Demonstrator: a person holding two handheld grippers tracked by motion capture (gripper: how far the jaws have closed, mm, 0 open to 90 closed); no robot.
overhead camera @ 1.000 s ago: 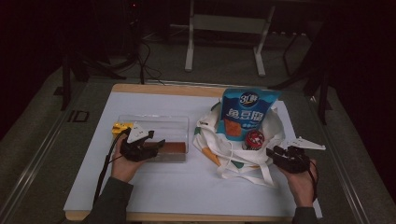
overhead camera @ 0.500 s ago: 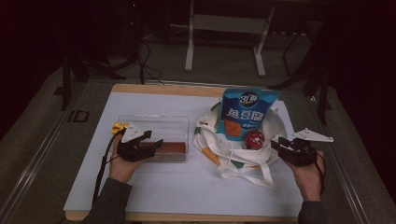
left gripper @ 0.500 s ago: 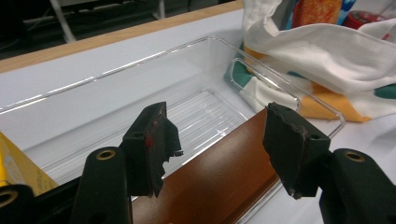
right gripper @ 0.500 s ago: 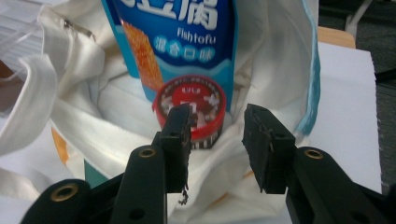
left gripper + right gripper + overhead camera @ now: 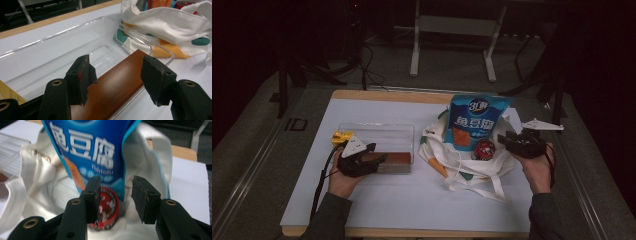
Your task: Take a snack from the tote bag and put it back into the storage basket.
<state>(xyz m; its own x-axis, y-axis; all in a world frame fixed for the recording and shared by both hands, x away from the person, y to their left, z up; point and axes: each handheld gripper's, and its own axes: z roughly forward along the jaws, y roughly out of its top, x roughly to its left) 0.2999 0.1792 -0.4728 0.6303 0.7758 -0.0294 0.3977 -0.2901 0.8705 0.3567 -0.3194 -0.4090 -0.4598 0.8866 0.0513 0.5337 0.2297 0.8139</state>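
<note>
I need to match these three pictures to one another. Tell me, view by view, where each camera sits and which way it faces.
High view: fixed above the person's side, looking forward and down on the table; both forearms enter from below, left gripper, right gripper.
Left gripper view: rides the left gripper, facing the clear box and brown block; its black fingers show.
Right gripper view: rides the right gripper, facing the blue snack bag and red can.
Shared: the white tote bag appears in all three.

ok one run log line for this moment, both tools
left tool: open over brown block in clear box | right tool: opening, empty, facing blue bag and red tin in tote
</note>
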